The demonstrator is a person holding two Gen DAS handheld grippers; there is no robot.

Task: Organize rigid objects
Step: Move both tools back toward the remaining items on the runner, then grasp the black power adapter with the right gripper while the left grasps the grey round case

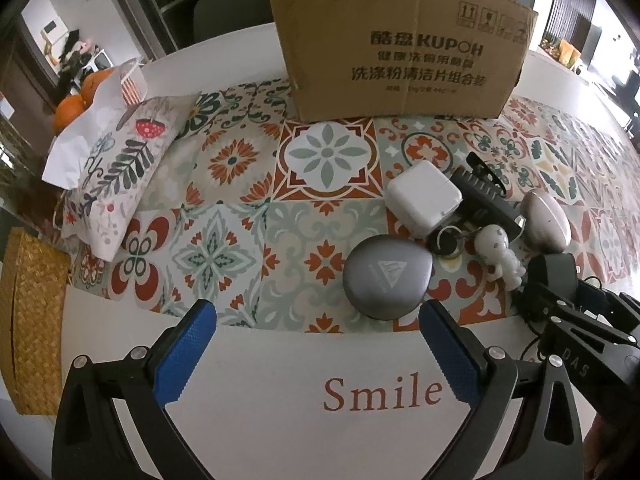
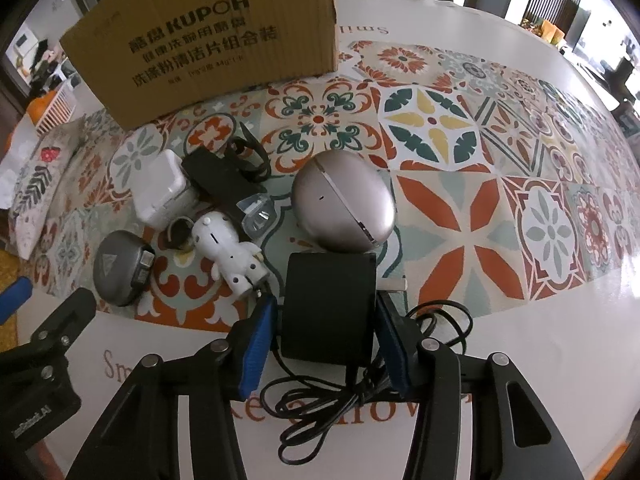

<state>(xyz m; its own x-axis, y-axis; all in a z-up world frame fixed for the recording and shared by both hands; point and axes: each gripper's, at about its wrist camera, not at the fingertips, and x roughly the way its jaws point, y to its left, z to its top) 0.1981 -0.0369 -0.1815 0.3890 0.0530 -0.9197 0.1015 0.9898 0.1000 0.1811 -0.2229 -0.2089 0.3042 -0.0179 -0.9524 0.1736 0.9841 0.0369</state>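
Observation:
My right gripper [image 2: 326, 312] is shut on a black power adapter [image 2: 330, 304] whose cable [image 2: 360, 392] trails toward me. Beyond it lie a beige egg-shaped case [image 2: 344, 200], a white figurine [image 2: 228, 252], a grey rounded case [image 2: 118, 268], a white charger [image 2: 160, 188] and a black flat device [image 2: 224, 180]. My left gripper [image 1: 318, 344] is open and empty, just short of the grey case [image 1: 386, 276]. The left wrist view also shows the white charger [image 1: 422, 196], figurine [image 1: 500, 256], beige case [image 1: 546, 220] and cardboard box [image 1: 400, 44].
The cardboard box [image 2: 208, 40] stands at the back of the patterned tablecloth [image 2: 480, 200]. A floral pillow [image 1: 120, 172], white paper, oranges [image 1: 72, 108] and a woven basket [image 1: 32, 320] are at the left. A keyring [image 1: 450, 240] lies by the figurine.

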